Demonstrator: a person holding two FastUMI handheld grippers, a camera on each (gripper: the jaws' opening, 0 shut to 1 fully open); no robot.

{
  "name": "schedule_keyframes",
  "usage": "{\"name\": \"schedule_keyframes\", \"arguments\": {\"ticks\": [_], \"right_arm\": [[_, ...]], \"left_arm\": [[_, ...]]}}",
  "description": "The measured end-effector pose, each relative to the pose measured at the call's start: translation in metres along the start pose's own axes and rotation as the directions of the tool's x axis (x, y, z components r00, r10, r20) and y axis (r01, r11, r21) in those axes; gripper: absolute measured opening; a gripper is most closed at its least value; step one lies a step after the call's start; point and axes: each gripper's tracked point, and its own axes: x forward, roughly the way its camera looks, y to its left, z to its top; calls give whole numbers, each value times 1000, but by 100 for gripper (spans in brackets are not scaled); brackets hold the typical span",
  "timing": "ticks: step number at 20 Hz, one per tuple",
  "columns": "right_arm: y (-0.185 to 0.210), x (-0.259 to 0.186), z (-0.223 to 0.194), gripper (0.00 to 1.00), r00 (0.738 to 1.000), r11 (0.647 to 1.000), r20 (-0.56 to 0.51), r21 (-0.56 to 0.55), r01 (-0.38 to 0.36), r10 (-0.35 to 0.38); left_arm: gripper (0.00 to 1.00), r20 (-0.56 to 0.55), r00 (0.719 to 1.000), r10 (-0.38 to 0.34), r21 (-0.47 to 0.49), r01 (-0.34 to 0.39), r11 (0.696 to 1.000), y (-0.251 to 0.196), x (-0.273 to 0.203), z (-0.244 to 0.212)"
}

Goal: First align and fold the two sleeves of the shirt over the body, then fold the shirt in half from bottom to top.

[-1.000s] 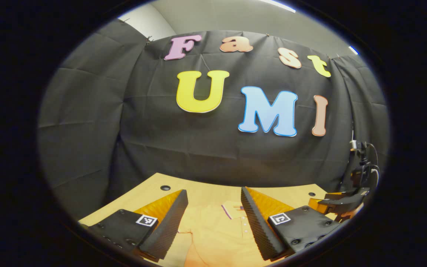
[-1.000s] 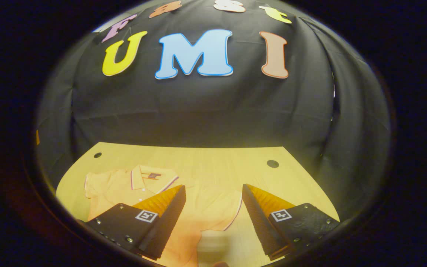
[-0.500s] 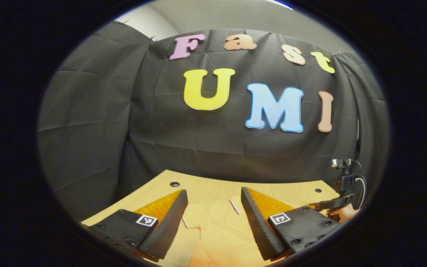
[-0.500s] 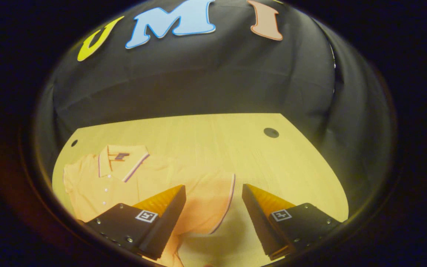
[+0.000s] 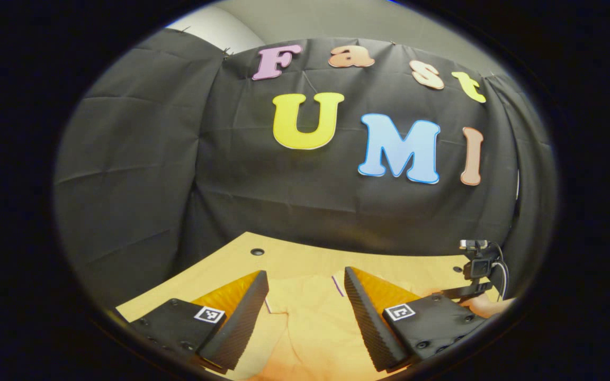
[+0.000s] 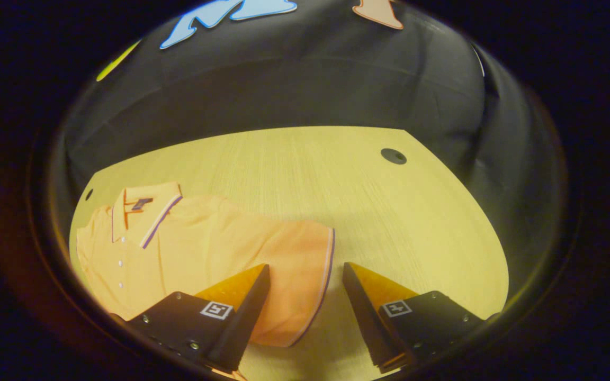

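in the right gripper view, nearest to me, my right gripper (image 6: 304, 296) has its two fingers spread wide and they pinch nothing. between them and just behind them lies the end of one sleeve (image 6: 305, 264), flat on the table (image 6: 368, 211), with a thin dark stripe along its edge. the sleeve is stretched out to the right of the shirt (image 6: 178, 248). the orange shirt is spread on the left and near part of the table, front side up. farther to the left i see its collar (image 6: 143, 209) with the same stripe, and a row of small white buttons (image 6: 120, 263) below it. beyond the shirt the table is light wood, and there is a round dark hole (image 6: 393, 156) near its far right corner. behind the table hangs the black cloth wall (image 6: 305, 90).

in the left gripper view, my left gripper (image 5: 305, 301) is also spread open and holds nothing. the shirt (image 5: 310, 323) lies under and between its fingers. to the right and a little farther, i see the other gripper (image 5: 464, 291) with a hand (image 5: 487, 306) on it and a cable above. at the far left corner of the table (image 5: 294, 259) there is another hole (image 5: 257, 252), and then the black wall (image 5: 231, 174).
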Motion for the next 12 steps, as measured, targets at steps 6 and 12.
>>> {"name": "schedule_keyframes", "arguments": {"ticks": [6,12], "right_arm": [[10,-1,1,34,999,999,4,17,-40,40],[18,-14,14,4,996,998,79,-45,-37,41]], "left_arm": [[94,-15,1000,9,-16,-10,1000,-3,-3,-3],[94,-11,1000,8,-17,-8,1000,-7,-10,-2]]}}
